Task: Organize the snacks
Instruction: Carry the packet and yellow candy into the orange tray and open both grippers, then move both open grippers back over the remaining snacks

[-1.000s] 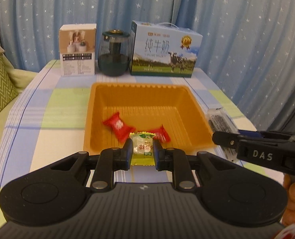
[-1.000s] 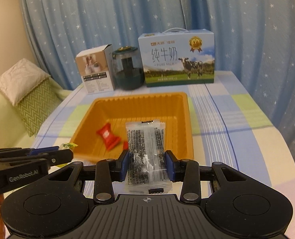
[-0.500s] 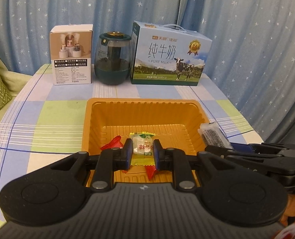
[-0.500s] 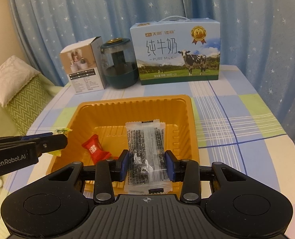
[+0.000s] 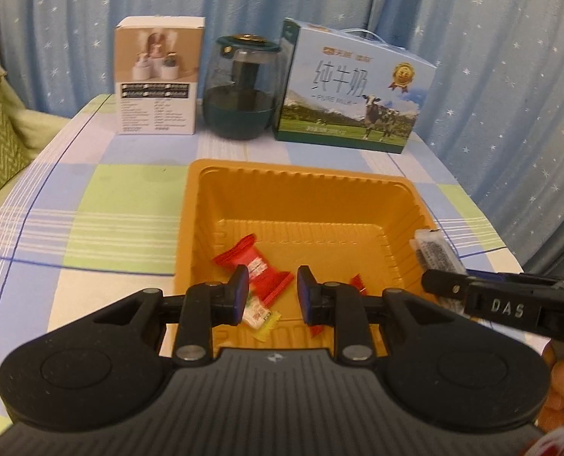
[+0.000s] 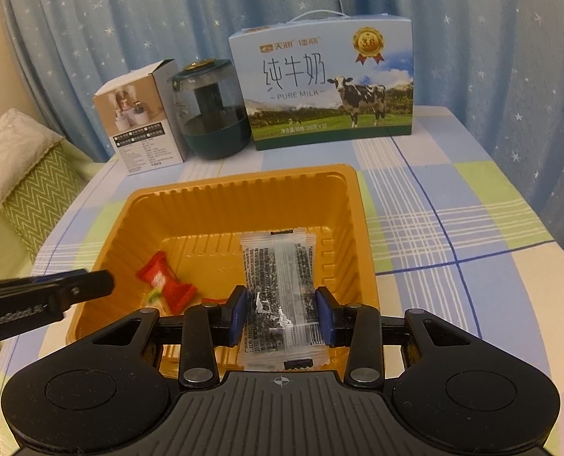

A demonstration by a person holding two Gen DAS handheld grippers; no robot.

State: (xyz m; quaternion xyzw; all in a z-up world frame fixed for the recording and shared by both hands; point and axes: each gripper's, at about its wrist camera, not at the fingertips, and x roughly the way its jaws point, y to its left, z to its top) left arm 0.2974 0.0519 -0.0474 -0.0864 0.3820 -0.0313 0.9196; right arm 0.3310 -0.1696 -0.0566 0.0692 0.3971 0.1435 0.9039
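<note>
orange tray (image 5: 304, 190) on worktop (image 5: 122, 205) holds red sweets (image 5: 253, 262); my left hand-held gripper (image 5: 272, 296), jaws just parted, has released the green sweet (image 5: 261, 315) there; right hand-held gripper (image 6: 280, 313) grips the clear packet (image 6: 278, 288) above it, undelivered.

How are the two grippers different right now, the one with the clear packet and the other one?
The right gripper pinches a clear packet of dark bits between its pads; the left gripper holds nothing, its jaws having just been opening. The green-and-yellow candy lies below the left one in the orange tray, while the packet is in the air above the tray. Both are black, with blue pads, and point down over the tray.
</note>
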